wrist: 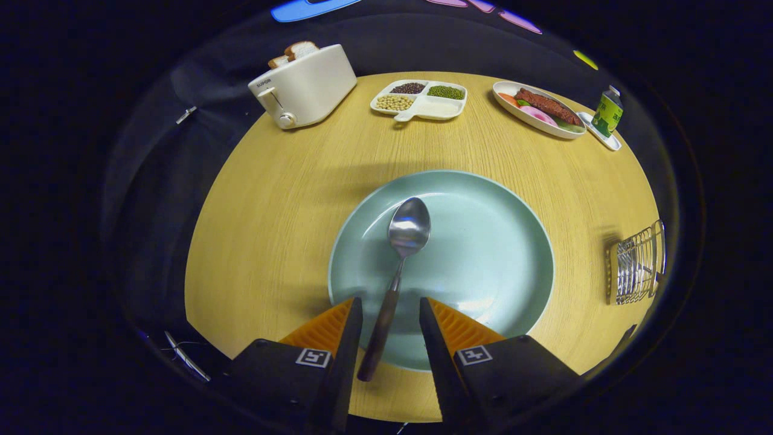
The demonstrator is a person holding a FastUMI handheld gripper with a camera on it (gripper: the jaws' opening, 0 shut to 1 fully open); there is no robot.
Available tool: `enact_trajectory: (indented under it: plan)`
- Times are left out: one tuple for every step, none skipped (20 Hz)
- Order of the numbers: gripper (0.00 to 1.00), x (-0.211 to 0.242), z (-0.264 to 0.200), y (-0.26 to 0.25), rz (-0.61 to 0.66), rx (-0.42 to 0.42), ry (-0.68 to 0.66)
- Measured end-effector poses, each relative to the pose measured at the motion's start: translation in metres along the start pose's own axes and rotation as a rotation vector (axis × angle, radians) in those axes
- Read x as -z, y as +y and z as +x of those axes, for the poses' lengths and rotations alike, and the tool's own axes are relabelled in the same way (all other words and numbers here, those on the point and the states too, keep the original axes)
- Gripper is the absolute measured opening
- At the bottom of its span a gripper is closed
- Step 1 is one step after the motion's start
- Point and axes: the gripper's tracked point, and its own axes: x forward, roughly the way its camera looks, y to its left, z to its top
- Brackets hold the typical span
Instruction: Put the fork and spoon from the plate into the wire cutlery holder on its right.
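Spread jaws are seen on the gripper [391, 308], with a gap on each side of the dark handle of the spoon [398, 266], which passes between the two fingers without being touched by either. From the handle's end near the fingers, the spoon is laid toward 12 o'clock, its shiny bowl resting face up near the middle of the pale green plate [483, 266]. No fork can be made out on the plate. At about 3 o'clock from the plate, well apart from it on the wooden table [272, 199], the wire cutlery holder [634, 266] is found. Farther off, a toaster [305, 84] with bread stands at 11 o'clock, a divided dish of beans [420, 99] at 12, and a plate of food [537, 109] with a small carton [607, 112] at 1 o'clock.

The step in hand is judged to be the grasp of the spoon. It is best done if the fingers are kept centred on the handle, lowered until level with it, and closed squarely, so that the smooth handle is not rolled or pushed aside.
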Motion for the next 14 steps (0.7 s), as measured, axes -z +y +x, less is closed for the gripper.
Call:
enact_trajectory:
  plan:
    - [0.61, 0.001, 0.004, -0.001, 0.001, 0.010, 0.005]
    - [0.60, 0.001, 0.006, -0.003, 0.001, 0.017, 0.012]
    - [0.60, 0.002, 0.009, -0.006, -0.001, 0.031, 0.018]
    - [0.60, 0.002, 0.012, -0.007, 0.000, 0.039, 0.026]
    - [0.52, 0.002, 0.013, -0.011, -0.007, 0.062, 0.032]
    - [0.50, -0.002, 0.019, -0.013, -0.010, 0.070, 0.020]
    - [0.37, -0.002, 0.016, -0.019, -0.021, 0.090, 0.038]
    - [0.24, 0.001, 0.024, -0.020, -0.022, 0.088, 0.055]
    - [0.11, 0.002, 0.015, -0.019, -0.032, 0.074, 0.074]
    - [0.08, 0.002, 0.012, -0.019, -0.044, 0.054, 0.081]
    - [0.08, 0.002, 0.007, -0.020, -0.050, 0.031, 0.085]
    - [0.08, 0.000, -0.001, -0.021, -0.050, 0.009, 0.083]
    - [0.08, -0.003, -0.013, -0.022, -0.057, -0.017, 0.076]
    - [0.08, -0.006, -0.025, -0.026, -0.074, -0.038, 0.075]
